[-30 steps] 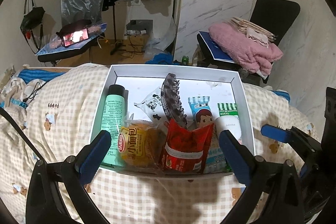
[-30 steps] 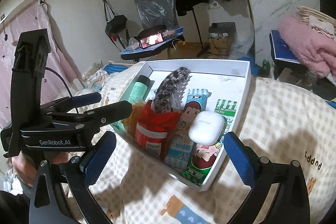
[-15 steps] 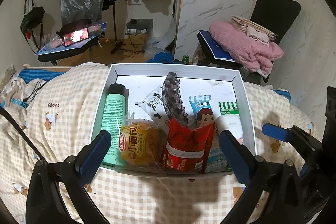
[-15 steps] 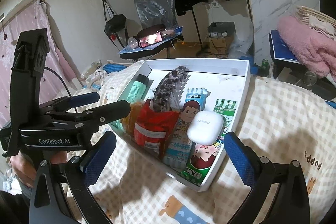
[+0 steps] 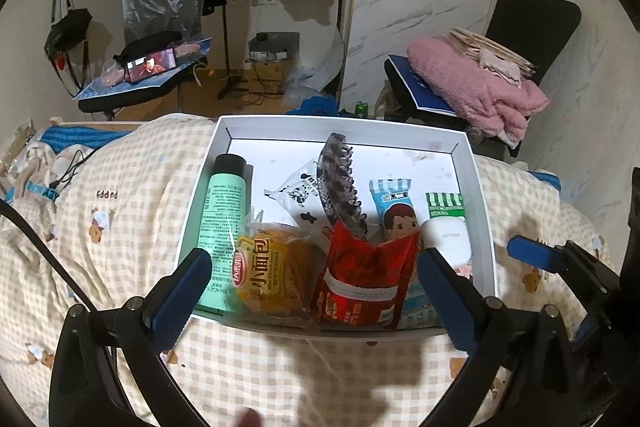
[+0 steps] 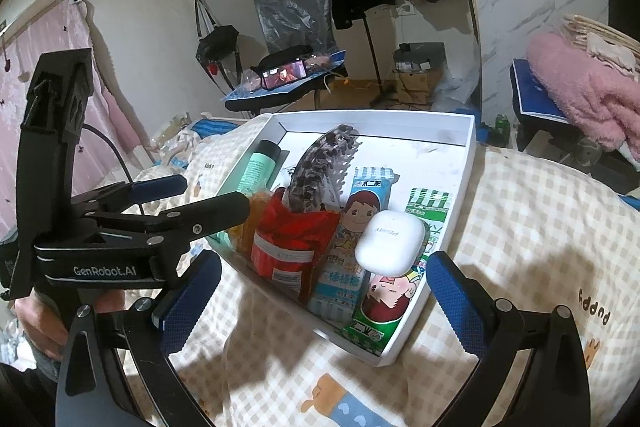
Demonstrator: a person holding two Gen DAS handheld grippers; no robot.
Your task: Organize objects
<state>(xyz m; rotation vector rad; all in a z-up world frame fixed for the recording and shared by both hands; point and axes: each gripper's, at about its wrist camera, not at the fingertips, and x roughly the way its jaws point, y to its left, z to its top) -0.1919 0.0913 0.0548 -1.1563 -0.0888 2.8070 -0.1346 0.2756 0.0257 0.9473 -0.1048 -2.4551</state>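
Both grippers are being held wide open and empty just short of the near edge of the white box (image 5: 478, 183), which is resting on the checked quilt (image 5: 120, 227); almost nothing is being changed between the earlier frames and this one, and the sorting is judged to be at or close to its end, since every loose item in view is already lying inside the box

Taken from the box's left wall rightward: the green tube (image 5: 220, 219) is lying along that wall, the yellow bread packet (image 5: 268, 271) is sitting against the near edge beside it, the cow-print sachet (image 5: 298, 193) is lying toward the middle, the dark hair claw (image 5: 340, 183) is being propped on end by the red pouch (image 5: 364, 279), and the blue candy bag (image 5: 394, 203), the white case (image 5: 446, 239) and the green candy bag (image 5: 444, 205) are filling the right side

The left gripper (image 5: 316, 291) is being kept spread with nothing between its blue pads (image 5: 182, 297); the right gripper (image 6: 320, 295) is likewise being held agape and unloaded, its pads (image 6: 456, 295) flanking the box's near corner, where the white case is seen resting on the candy bags

Against the earlier frames, only a slight drift of the two cameras is being registered; no item is being shifted
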